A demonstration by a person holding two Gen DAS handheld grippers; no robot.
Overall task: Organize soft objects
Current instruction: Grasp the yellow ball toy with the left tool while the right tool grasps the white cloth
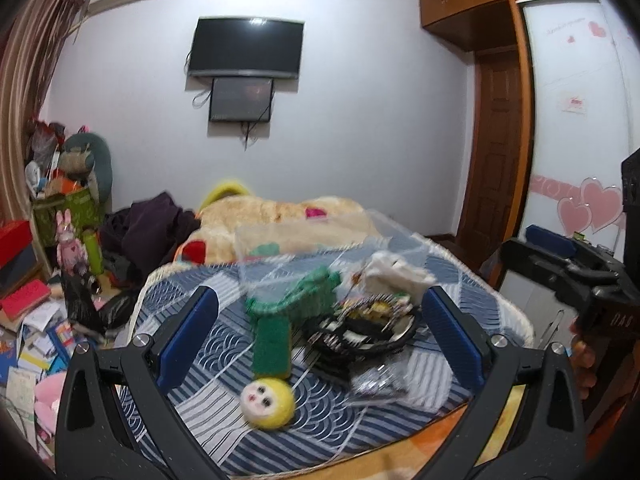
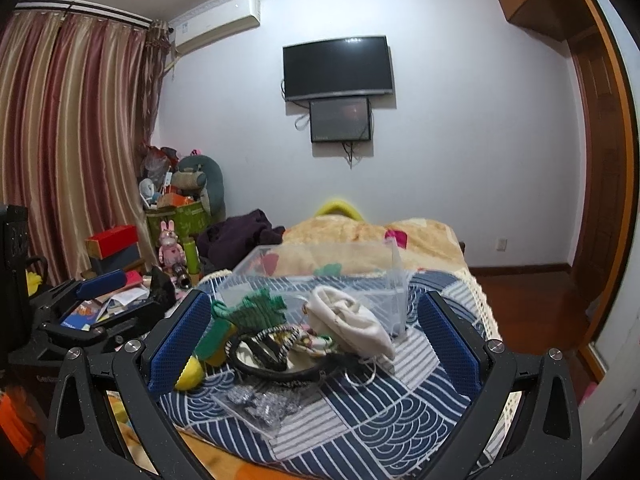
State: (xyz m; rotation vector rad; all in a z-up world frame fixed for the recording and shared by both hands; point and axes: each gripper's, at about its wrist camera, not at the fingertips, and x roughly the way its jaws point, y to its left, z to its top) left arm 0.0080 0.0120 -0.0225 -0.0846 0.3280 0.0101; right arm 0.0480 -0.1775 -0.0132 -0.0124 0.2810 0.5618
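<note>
Task looks barely started: the clear box sits beyond both sets of jaws, looks empty as far as can be told through its walls, and every soft thing is out on the blue patterned cloth. Left gripper jaws wide open, nothing between the pads; the green doll with yellow head lies between them, head nearest the camera, body running away toward the box. Right gripper also spread open and empty; the cream cloth bundle sits between its jaws, slightly right of centre, just in front of the box wall. A black ring-shaped item with striped and floral fabric in it lies mid-gap, touching or overlapping the doll and bundle, hard to separate. Clear plastic bag of small bits lies nearest the right jaws. Judgement: all items left to go in. Room: pile is tight, so a grab risks dragging neighbours; cloth edge drops off close under both grippers and to the right; the two grippers are side by side, left one visible at the right view's left edge, so crossing space is limited.
</note>
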